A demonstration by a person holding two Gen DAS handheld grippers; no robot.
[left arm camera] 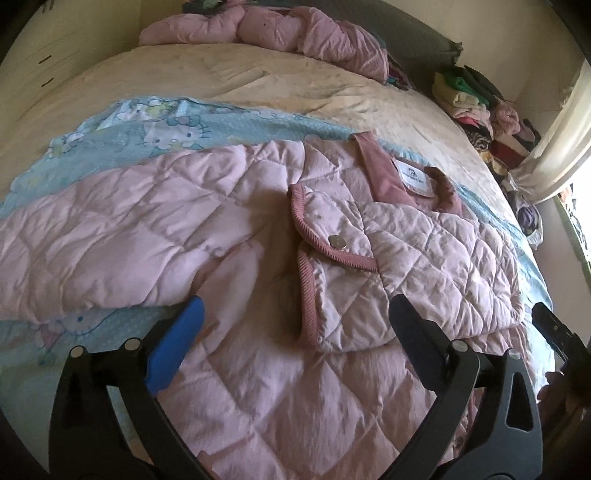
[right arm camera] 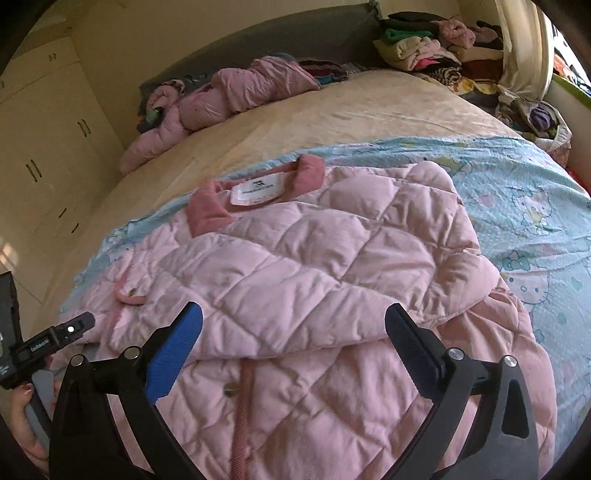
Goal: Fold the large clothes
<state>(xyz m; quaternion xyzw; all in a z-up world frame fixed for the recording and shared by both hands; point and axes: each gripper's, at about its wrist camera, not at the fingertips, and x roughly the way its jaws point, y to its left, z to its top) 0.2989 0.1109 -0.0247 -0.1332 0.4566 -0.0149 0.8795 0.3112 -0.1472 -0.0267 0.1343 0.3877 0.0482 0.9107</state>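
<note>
Both grippers [left arm camera: 295, 314] [right arm camera: 293, 321] gape above jacket [right arm camera: 314, 258], collar [right arm camera: 258, 184] farthest

The jacket [left arm camera: 258, 229] is pale pink, quilted in diamonds, with a darker dusty-pink collar [right arm camera: 207, 205], ribbed dusty-pink trim [left arm camera: 306, 229] and a white label [right arm camera: 256, 190]. Beneath it lies a light blue sheet [right arm camera: 517, 177] dotted white and printed with cartoon cats. The bed cover [left arm camera: 221, 77] is cream. At twelve o'clock a second pink garment [left arm camera: 266, 26] lies bunched. Each gripper has one blue finger [left arm camera: 173, 347] and one black finger [left arm camera: 417, 325]. The wardrobe [right arm camera: 48, 147] is cream.
</note>
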